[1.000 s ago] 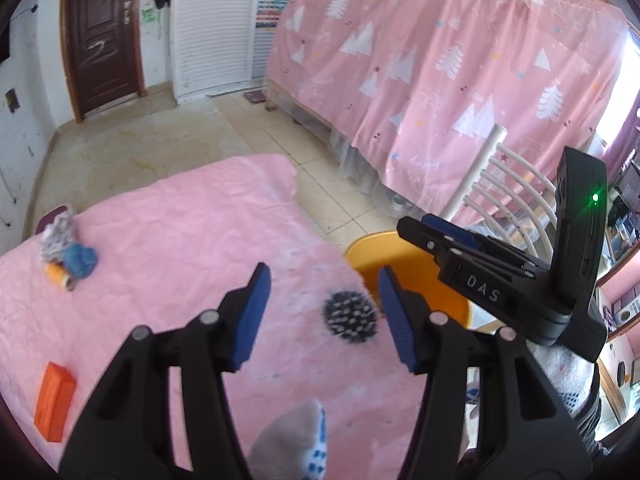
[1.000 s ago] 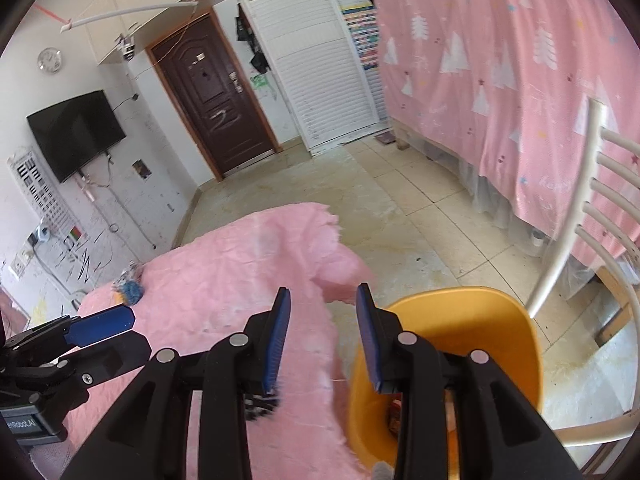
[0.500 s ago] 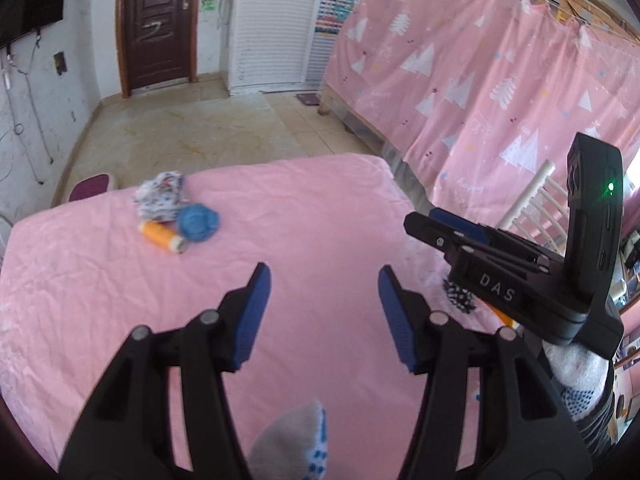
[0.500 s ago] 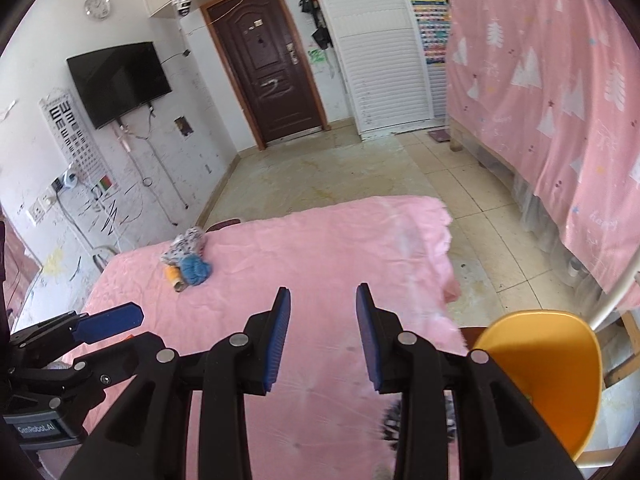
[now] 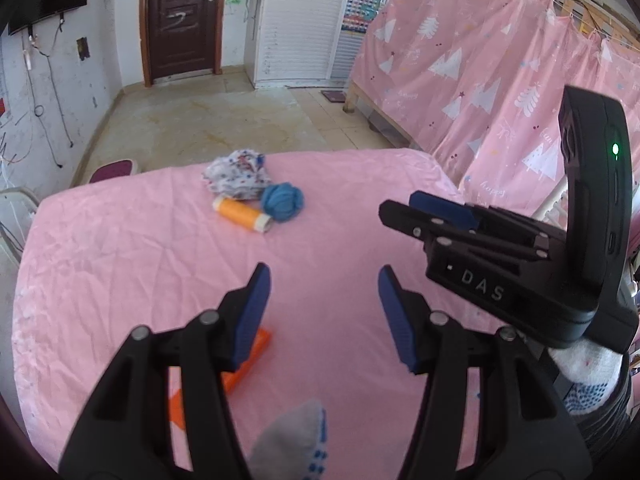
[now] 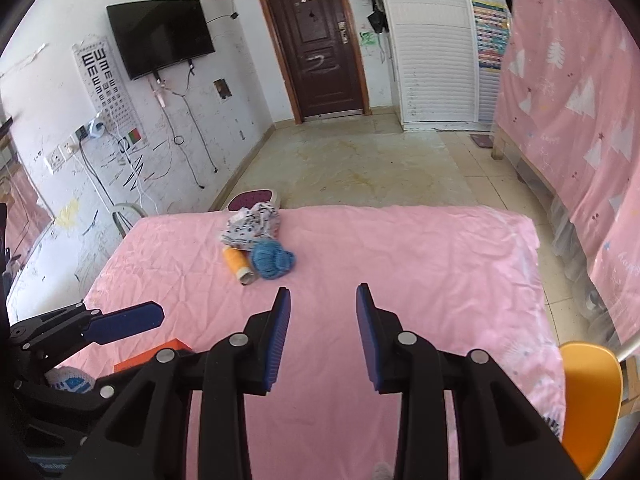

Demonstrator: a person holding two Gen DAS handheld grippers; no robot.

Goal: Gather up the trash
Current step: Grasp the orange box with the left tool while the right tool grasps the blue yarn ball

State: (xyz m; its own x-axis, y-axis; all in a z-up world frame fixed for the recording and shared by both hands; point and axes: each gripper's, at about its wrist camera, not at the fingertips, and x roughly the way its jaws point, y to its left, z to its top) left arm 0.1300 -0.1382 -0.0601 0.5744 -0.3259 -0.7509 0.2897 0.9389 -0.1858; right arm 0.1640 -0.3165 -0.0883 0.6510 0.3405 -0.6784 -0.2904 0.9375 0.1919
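Observation:
On the pink-covered table (image 5: pixel 120 248) lie a crumpled patterned cloth (image 5: pixel 236 174), an orange thread spool (image 5: pixel 242 213) and a blue yarn ball (image 5: pixel 282 202), clustered at the far side; they also show in the right wrist view: the cloth (image 6: pixel 252 226), the spool (image 6: pixel 237 264) and the yarn ball (image 6: pixel 273 263). An orange block (image 5: pixel 248 354) lies under my left gripper (image 5: pixel 324 292), which is open and empty. My right gripper (image 6: pixel 323 316) is open and empty above the table's middle. The orange bin (image 6: pixel 590 396) stands off the table's right edge.
A bed draped in a pink tree-print curtain (image 6: pixel 580 92) stands to the right. A dark red stool (image 5: pixel 114 170) stands beyond the far table edge. A tiled floor (image 6: pixel 360 160) leads to a brown door (image 6: pixel 320 40).
Both grippers have swung left, away from the orange bin and the spiky black ball, and now face the cluster at the table's far side. Both stayed open.

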